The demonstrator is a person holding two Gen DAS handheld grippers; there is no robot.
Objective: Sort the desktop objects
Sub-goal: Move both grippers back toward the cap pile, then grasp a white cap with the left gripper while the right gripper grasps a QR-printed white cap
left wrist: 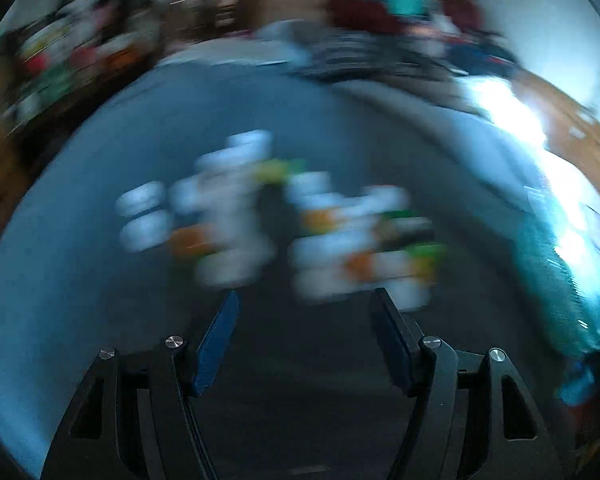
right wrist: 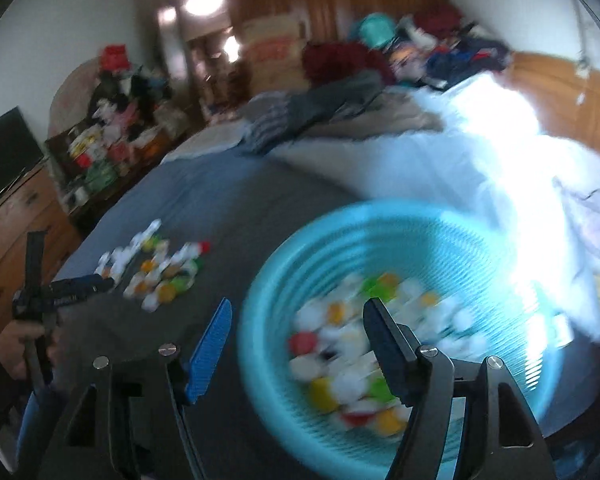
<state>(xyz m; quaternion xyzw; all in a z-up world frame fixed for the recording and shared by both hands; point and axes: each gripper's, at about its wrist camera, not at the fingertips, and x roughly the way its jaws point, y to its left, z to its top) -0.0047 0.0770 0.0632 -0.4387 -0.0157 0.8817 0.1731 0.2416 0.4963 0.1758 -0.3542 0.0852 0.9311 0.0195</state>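
Note:
A heap of small white bottles with coloured caps [left wrist: 276, 220] lies on the dark grey bedsheet, blurred in the left wrist view. My left gripper [left wrist: 306, 300] is open just short of the heap, nothing between its fingers. In the right wrist view the same heap [right wrist: 156, 268] lies to the left, and the left gripper [right wrist: 108, 282] reaches toward it from the left edge, held by a hand [right wrist: 16, 344]. My right gripper [right wrist: 298, 312] is open above the near left rim of a turquoise basket [right wrist: 480, 248], which holds several of the small bottles [right wrist: 360, 344]. Its jaws are empty.
The work surface is a bed; a pale blanket [right wrist: 440, 152] and piled clothes [right wrist: 340, 92] lie at its far end. A wooden dresser with a dark screen [right wrist: 8, 160] and cluttered items [right wrist: 112, 136] stands on the left. The basket's edge [left wrist: 564, 292] shows at the right.

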